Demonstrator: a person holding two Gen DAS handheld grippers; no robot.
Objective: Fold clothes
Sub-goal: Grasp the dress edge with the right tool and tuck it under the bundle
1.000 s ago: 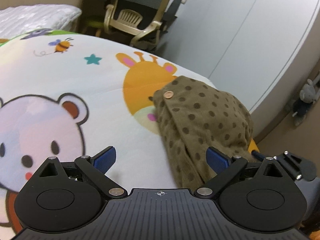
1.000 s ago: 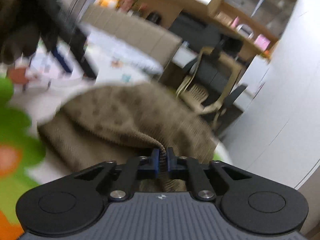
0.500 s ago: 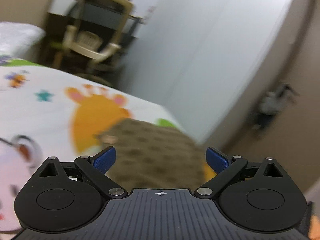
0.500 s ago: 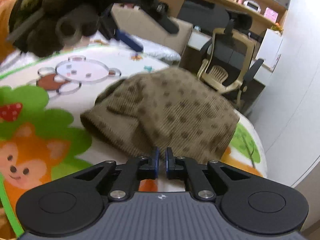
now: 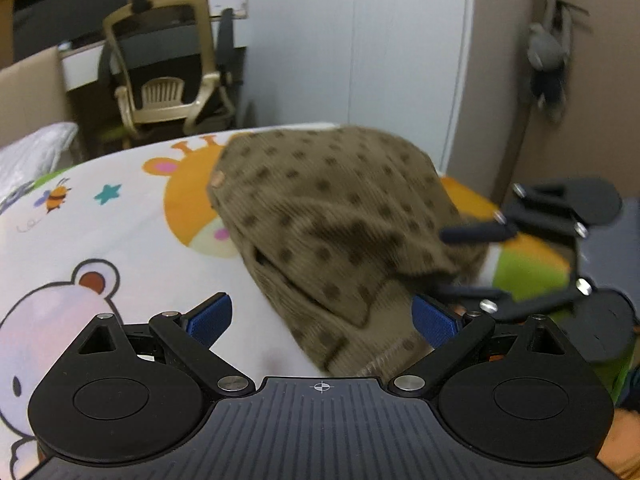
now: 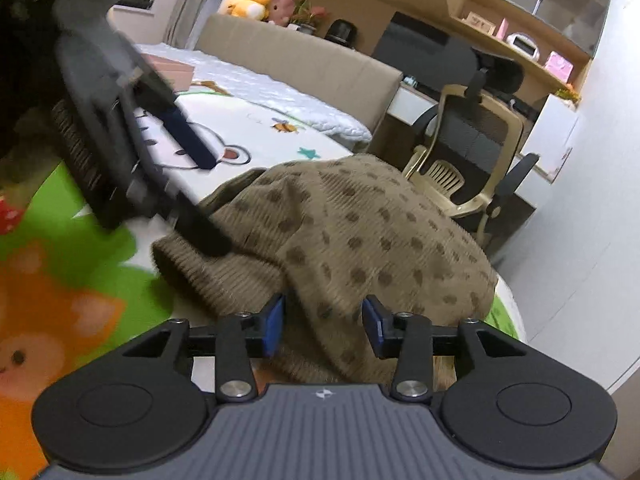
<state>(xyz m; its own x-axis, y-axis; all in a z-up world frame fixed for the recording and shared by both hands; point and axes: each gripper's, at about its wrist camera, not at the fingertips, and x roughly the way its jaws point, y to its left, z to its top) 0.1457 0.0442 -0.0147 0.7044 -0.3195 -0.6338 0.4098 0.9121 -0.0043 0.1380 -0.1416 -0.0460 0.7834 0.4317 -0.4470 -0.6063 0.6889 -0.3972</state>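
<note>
A brown polka-dot garment (image 5: 332,224) lies bunched and folded over on the cartoon-print play mat (image 5: 100,224). It also shows in the right wrist view (image 6: 360,232). My left gripper (image 5: 322,322) is open, and the garment's ribbed hem lies between its blue pads. My right gripper (image 6: 324,324) is open, its pads either side of a fold of the garment without pinching it. The right gripper also shows in the left wrist view (image 5: 472,264), open at the garment's right edge. The left gripper also shows in the right wrist view (image 6: 200,200), at the garment's left edge.
A beige office chair (image 5: 168,80) and a desk stand beyond the mat. White cupboard doors (image 5: 360,40) rise behind the garment. A bed with a beige headboard (image 6: 296,60) lies at the back in the right wrist view. A grey soft toy (image 5: 548,60) hangs on the right.
My right gripper has let go of the garment's edge and opened. The garment now lies on the mat. My left gripper has swung right and back towards the garment's hem.
</note>
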